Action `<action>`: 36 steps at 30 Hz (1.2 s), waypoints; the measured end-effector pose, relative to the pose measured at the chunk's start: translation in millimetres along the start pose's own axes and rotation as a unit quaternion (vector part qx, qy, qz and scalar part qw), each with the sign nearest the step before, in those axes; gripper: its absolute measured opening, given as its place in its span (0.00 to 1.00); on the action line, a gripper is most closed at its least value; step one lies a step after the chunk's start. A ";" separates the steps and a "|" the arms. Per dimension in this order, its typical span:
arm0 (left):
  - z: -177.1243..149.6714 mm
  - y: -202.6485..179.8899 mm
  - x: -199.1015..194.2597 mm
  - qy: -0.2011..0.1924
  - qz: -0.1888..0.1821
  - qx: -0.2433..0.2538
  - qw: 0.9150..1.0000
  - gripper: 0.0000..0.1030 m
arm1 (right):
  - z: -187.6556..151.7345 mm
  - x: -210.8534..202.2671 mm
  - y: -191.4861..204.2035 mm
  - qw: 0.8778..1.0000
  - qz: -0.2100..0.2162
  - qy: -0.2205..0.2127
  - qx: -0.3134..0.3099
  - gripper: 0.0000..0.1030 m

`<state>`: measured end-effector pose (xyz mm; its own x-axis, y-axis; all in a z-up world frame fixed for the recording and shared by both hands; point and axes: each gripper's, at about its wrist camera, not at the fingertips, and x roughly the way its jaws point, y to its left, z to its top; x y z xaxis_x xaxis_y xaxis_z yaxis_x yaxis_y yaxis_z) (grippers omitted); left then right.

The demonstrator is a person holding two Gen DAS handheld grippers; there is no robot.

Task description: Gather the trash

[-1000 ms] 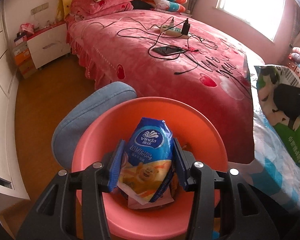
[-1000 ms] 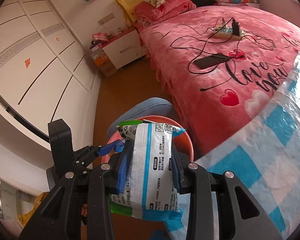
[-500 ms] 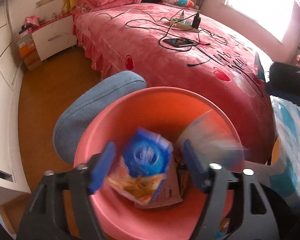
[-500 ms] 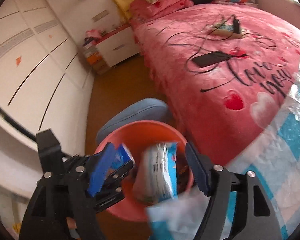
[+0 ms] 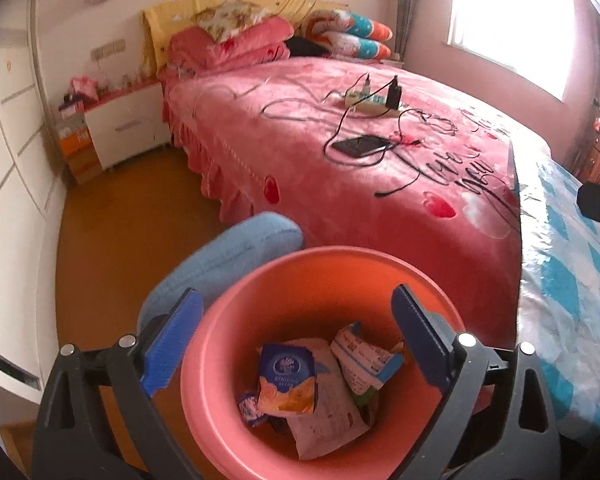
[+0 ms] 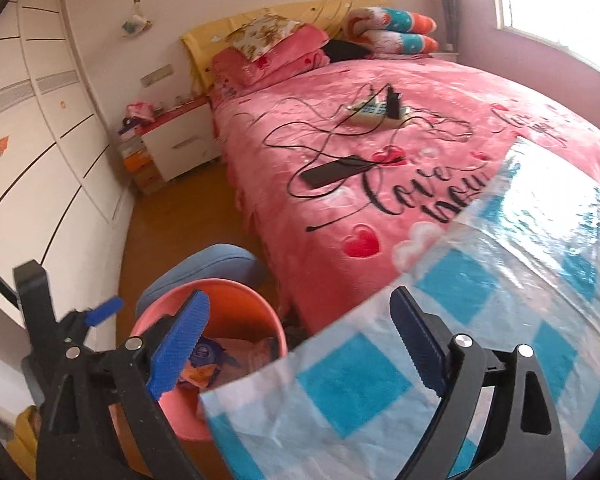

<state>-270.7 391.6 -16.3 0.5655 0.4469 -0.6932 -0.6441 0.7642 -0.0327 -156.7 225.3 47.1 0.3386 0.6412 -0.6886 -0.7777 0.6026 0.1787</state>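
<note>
Where it lies binned, the blue-orange wrapper [image 5: 286, 380] looks crumpled.

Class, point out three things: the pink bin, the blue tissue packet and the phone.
pink bin [image 5: 300, 276], left wrist view, inner back wall.
blue tissue packet [image 5: 287, 368], left wrist view, printed face.
phone [image 5: 360, 145], left wrist view, dark screen.

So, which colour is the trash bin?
The bin is orange-pink, shown best in the left wrist view.
</note>
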 end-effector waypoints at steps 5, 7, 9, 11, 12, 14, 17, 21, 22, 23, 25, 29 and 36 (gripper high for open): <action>6.6 -19.9 -13.7 -0.027 -0.013 0.010 0.999 0.93 | -7.7 -19.0 -11.6 0.999 -0.036 -0.023 -0.011 0.88; 9.0 -27.9 -19.2 -0.042 -0.019 0.010 0.999 0.93 | -10.5 -26.5 -17.2 0.998 -0.046 -0.031 -0.010 0.88; 12.0 -37.4 -23.8 -0.048 -0.030 0.012 0.998 0.93 | -13.8 -33.9 -23.9 0.998 -0.055 -0.037 -0.007 0.88; 14.7 -48.2 -29.0 -0.058 -0.037 0.017 0.997 0.93 | -16.6 -39.9 -29.3 0.997 -0.064 -0.042 -0.004 0.88; 16.3 -53.7 -31.7 -0.063 -0.040 0.021 0.997 0.93 | -18.1 -43.2 -33.1 0.997 -0.069 -0.044 -0.002 0.88; 19.1 -62.9 -35.1 -0.067 -0.047 0.027 0.996 0.93 | -21.5 -50.6 -39.9 0.996 -0.078 -0.050 0.003 0.88; 23.2 -77.6 -39.7 -0.072 -0.067 0.029 0.995 0.93 | -26.3 -60.8 -47.9 0.994 -0.091 -0.057 0.008 0.88; 25.5 -94.6 -45.1 -0.072 -0.089 0.032 0.993 0.93 | -33.5 -76.9 -62.7 0.991 -0.111 -0.070 0.020 0.88; 26.7 -100.9 -46.3 -0.068 -0.098 0.034 0.992 0.93 | -35.0 -80.0 -65.6 0.991 -0.115 -0.072 0.022 0.88; 27.1 -105.0 -47.9 -0.068 -0.103 0.036 0.992 0.93 | -36.9 -83.8 -68.8 0.990 -0.120 -0.075 0.025 0.88; 27.9 -113.8 -50.8 -0.069 -0.115 0.040 0.990 0.93 | -41.0 -91.8 -75.0 0.988 -0.132 -0.080 0.027 0.88; 28.5 -134.1 -54.6 -0.064 -0.138 0.052 0.987 0.93 | -49.3 -107.0 -86.8 0.983 -0.155 -0.090 0.034 0.88; 24.0 -165.8 -65.0 -0.062 -0.169 0.072 0.981 0.93 | -62.4 -133.0 -103.9 0.976 -0.184 -0.105 0.047 0.88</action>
<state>-188.3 247.0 51.5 0.7985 0.2023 -0.5669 -0.3336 0.9327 -0.1371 -154.0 47.8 76.2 0.6940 0.4510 -0.5612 -0.5345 0.8450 0.0180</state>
